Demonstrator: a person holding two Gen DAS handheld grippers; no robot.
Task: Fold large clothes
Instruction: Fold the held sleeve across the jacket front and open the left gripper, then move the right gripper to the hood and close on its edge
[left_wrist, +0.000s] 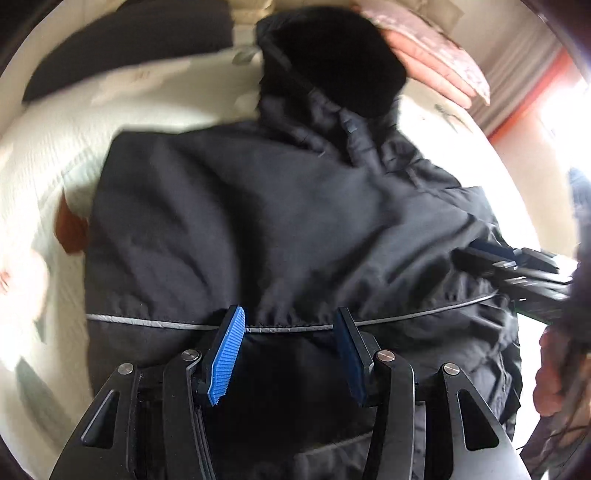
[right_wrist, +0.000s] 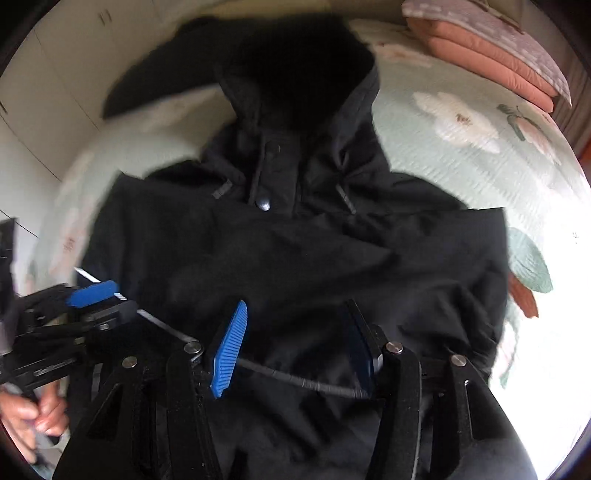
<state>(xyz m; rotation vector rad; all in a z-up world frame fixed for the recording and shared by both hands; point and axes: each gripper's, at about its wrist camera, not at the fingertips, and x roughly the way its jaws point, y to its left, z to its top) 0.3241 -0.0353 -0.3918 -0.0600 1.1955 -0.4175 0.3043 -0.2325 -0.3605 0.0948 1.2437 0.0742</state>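
Observation:
A large black hooded jacket (left_wrist: 280, 206) lies spread on a bed, hood at the far end, with a thin grey reflective stripe (left_wrist: 155, 323) across it. It also fills the right wrist view (right_wrist: 303, 258), where the collar snap (right_wrist: 264, 204) shows. My left gripper (left_wrist: 290, 326) is open, hovering over the stripe with nothing between its blue pads. My right gripper (right_wrist: 297, 325) is open above the jacket's lower part, empty. The right gripper shows at the right edge of the left wrist view (left_wrist: 517, 266); the left gripper shows at the left of the right wrist view (right_wrist: 92, 295).
The bed has a pale green quilt with a flower print (right_wrist: 461, 118). Folded pink and grey bedding (right_wrist: 491, 48) is stacked at the far right corner. A dark cloth (left_wrist: 122, 48) lies at the far left. White cabinets (right_wrist: 55, 74) stand beyond the bed.

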